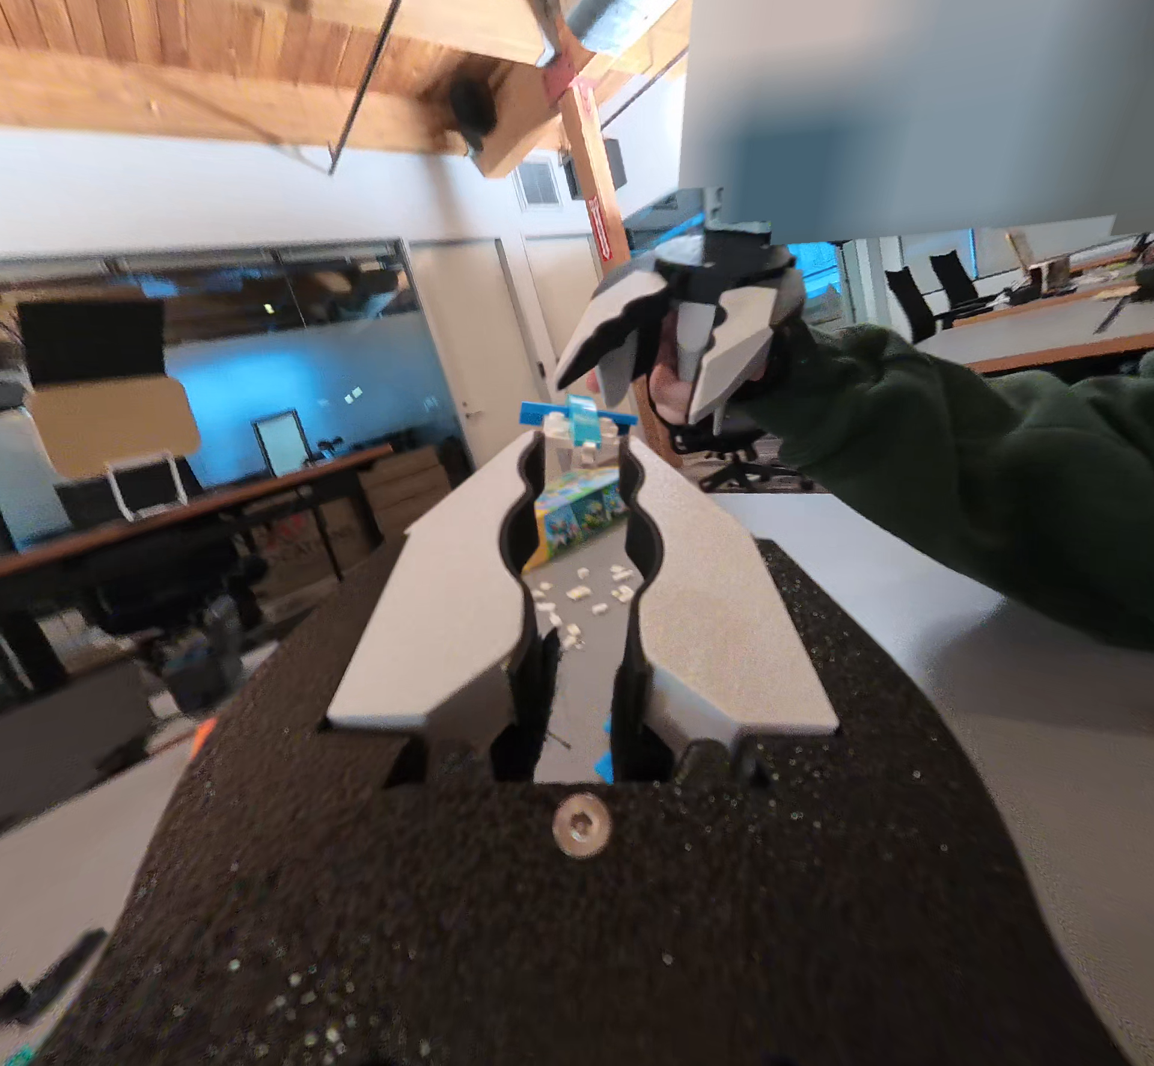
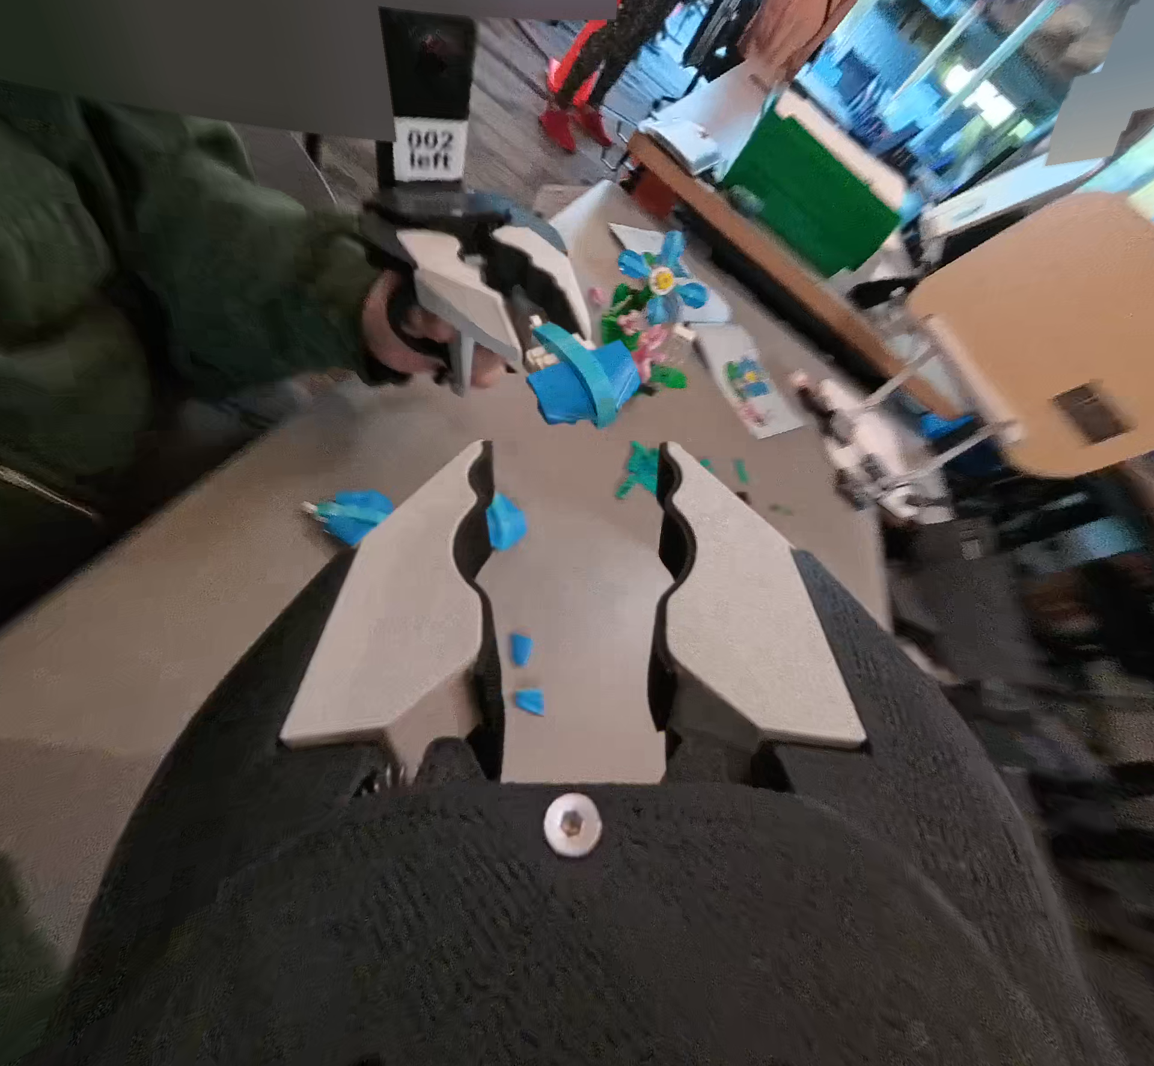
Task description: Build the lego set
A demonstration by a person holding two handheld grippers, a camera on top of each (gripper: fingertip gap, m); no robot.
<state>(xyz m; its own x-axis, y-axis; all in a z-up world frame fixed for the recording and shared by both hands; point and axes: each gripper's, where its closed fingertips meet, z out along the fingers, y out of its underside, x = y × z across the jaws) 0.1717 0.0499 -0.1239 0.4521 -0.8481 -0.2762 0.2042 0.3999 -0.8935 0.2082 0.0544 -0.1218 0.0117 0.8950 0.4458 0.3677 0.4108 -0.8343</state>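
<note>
Nearest the lens, the right tongs hover spread and empty over the grey counter. Beyond them a green-sleeved hand holds the left tongs raised off the counter, pinching a blue-and-white lego petal assembly. Only this view shows the finished blue flower and loose blue pieces. Only the left wrist view shows the lego box and scattered white bricks.
</note>
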